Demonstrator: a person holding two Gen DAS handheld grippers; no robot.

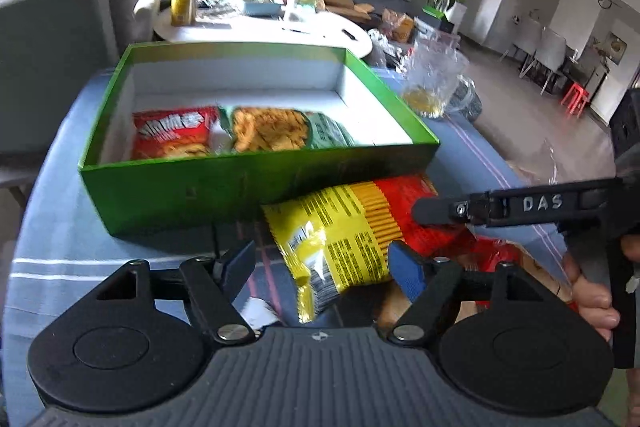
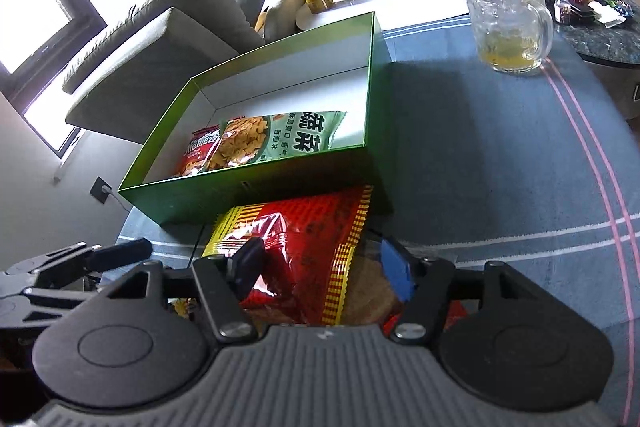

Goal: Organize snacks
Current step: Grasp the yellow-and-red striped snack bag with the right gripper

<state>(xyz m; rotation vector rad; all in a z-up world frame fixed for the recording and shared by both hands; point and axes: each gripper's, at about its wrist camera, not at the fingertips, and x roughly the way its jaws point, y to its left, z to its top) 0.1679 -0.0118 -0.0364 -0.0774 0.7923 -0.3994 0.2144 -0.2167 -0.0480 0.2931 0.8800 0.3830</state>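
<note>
A green box (image 1: 168,195) (image 2: 256,195) stands on the blue tablecloth. In it lie a red snack bag (image 1: 172,133) (image 2: 198,153) and a green snack bag (image 1: 276,129) (image 2: 276,137). A red and yellow snack bag (image 1: 348,227) (image 2: 304,251) lies in front of the box. My left gripper (image 1: 324,265) is open, its fingers on either side of the bag's yellow end. My right gripper (image 2: 320,263) is open around the bag's red end; it also shows in the left wrist view (image 1: 440,213) from the right, over the bag.
A glass mug (image 2: 506,15) (image 1: 434,79) with yellow liquid stands right of the box. A brown packet (image 2: 370,291) lies under the red and yellow bag. A grey sofa (image 2: 152,43) is to the left. A cluttered white table (image 1: 260,23) and plants are behind.
</note>
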